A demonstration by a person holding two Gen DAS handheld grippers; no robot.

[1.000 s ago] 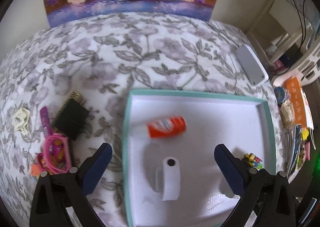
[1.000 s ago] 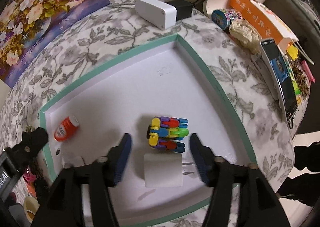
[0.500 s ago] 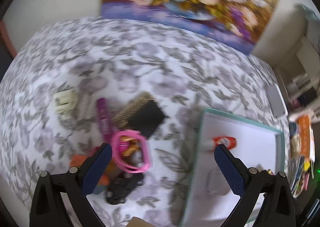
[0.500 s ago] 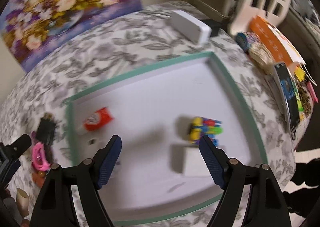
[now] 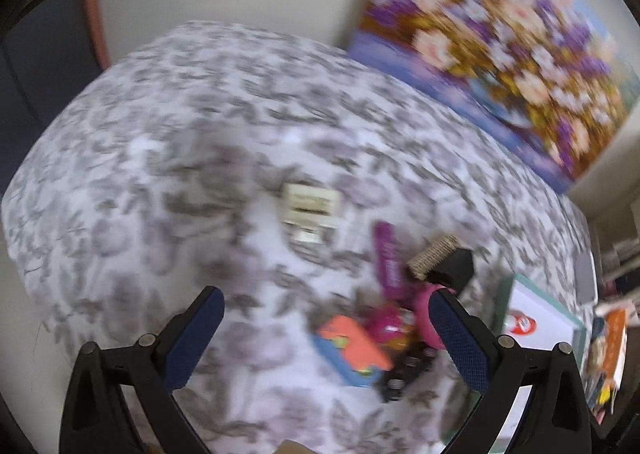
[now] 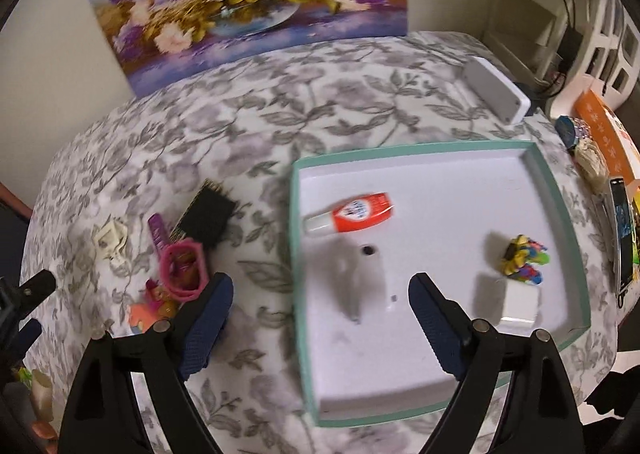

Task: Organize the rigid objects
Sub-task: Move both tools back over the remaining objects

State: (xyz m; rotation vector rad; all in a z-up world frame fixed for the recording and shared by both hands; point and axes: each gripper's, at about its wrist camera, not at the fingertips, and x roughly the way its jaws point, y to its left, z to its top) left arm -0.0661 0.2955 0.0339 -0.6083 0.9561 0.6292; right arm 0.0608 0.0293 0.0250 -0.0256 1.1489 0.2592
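Left wrist view, blurred: left hand-held gripper (image 5: 326,328) spread wide, empty, above floral tabletop (image 5: 192,158). Beneath it clutter pile: orange-blue block (image 5: 354,350), pink ring (image 5: 426,318), purple stick (image 5: 387,258), black brush (image 5: 450,264), cream piece (image 5: 310,210) apart.

Right wrist view: right hand-held gripper (image 6: 320,306) wide apart, empty, over left edge of teal-rimmed tray (image 6: 556,190). Inside tray: orange bottle (image 6: 352,212), white adapter (image 6: 518,304), colourful toy (image 6: 522,256) just beside adapter.

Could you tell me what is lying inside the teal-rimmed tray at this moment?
Inside the tray: an orange and white tube, a white device, a colourful block toy and a white charger. The right tool hides part of the near floor.
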